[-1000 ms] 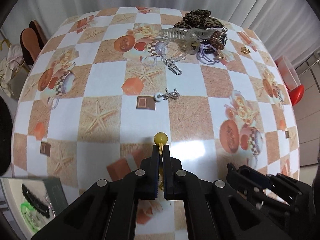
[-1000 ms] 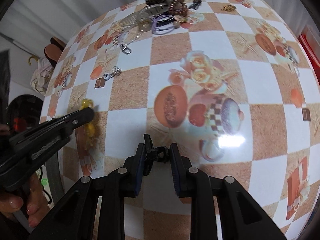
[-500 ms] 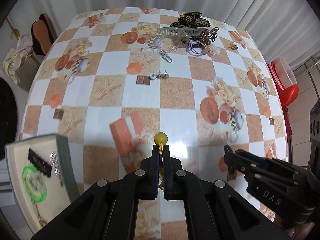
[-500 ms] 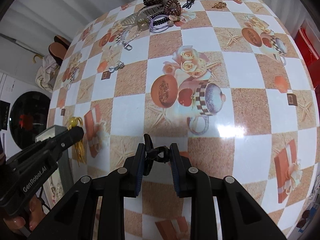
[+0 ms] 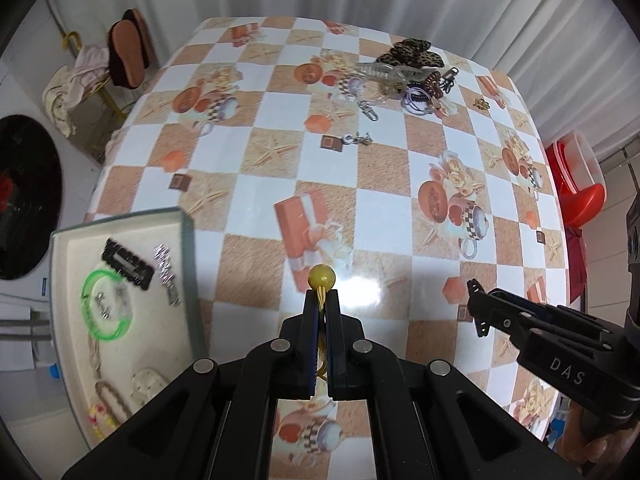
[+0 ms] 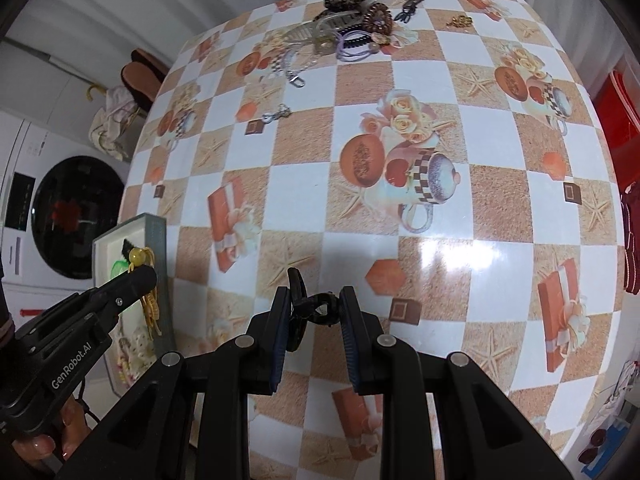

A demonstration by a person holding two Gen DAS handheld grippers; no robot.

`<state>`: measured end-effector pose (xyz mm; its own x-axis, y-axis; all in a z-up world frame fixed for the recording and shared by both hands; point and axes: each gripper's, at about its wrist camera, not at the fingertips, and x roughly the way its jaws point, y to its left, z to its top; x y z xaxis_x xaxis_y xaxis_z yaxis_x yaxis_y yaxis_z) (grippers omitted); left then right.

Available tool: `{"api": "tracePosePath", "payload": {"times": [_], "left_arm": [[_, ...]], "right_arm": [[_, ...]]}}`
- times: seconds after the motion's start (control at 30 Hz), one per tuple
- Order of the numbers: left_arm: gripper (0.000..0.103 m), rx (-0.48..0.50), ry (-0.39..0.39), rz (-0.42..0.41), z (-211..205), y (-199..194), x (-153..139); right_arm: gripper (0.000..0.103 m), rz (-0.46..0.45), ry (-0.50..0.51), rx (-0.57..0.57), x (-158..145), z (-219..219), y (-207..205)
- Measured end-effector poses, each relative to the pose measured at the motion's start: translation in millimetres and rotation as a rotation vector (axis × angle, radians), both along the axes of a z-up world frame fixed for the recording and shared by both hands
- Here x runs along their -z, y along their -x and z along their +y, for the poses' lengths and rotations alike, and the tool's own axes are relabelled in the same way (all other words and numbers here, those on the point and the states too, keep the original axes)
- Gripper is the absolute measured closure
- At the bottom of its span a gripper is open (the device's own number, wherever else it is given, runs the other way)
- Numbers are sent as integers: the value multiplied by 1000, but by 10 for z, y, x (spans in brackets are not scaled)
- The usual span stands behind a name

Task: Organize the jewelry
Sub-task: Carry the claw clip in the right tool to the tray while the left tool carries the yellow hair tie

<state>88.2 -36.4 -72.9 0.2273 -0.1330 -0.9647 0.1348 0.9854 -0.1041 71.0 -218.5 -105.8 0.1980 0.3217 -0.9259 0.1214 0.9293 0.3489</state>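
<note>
My left gripper (image 5: 321, 304) is shut on a yellow bead tassel (image 5: 321, 277), held above the table near the tray; it also shows in the right wrist view (image 6: 138, 258). My right gripper (image 6: 314, 312) is shut on a small black clip (image 6: 304, 305); it shows at the right of the left wrist view (image 5: 476, 300). A white tray (image 5: 188, 264) at the table's left edge holds a green bangle (image 5: 105, 306), a black hair clip (image 5: 127, 264) and other pieces. A pile of jewelry and hair accessories (image 5: 404, 74) lies at the far side.
A small keyring charm (image 5: 358, 139) and a silver chain clasp (image 5: 370, 111) lie mid-table. A gold trinket (image 5: 482, 103) sits far right. The checkered tablecloth (image 5: 384, 184) covers the table. A washing machine (image 6: 76, 216) stands left, red bins (image 5: 576, 188) right.
Both grippers pulled back and up from the far pile toward the near left. The tray has come fully into the left wrist view. Both keep their hold.
</note>
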Motion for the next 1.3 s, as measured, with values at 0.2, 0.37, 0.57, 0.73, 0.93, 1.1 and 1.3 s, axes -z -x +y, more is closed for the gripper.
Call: {"api": "tracePosePath", "payload": {"times": [0.2,0.37,0.57,0.73,0.93,1.1,1.3], "left_arm": [[95,-35,-13,4,163,143,-70],[95,-69,-25,8,307,260,-105],[95,-112,-26,7,542,429,-139],[95,-138,-32,21,856,556,-84],[95,-165,-47,42,1410,649,62],[95,-178,-55,57,1864,655,251],[95,-163,-65,70,2147,570,517]], "right_arm": [[76,-11,0,-36,-142,117,35],[76,-20,-4,-70,-219,234,42],[76,-26,1,-117,-280,402,84],[76,-36,4,-150,-348,645,131],[76,-33,-15,-172,-312,1144,178],[76,-16,-38,-197,-191,1694,187],[76,7,-36,-227,28,2235,124]]}}
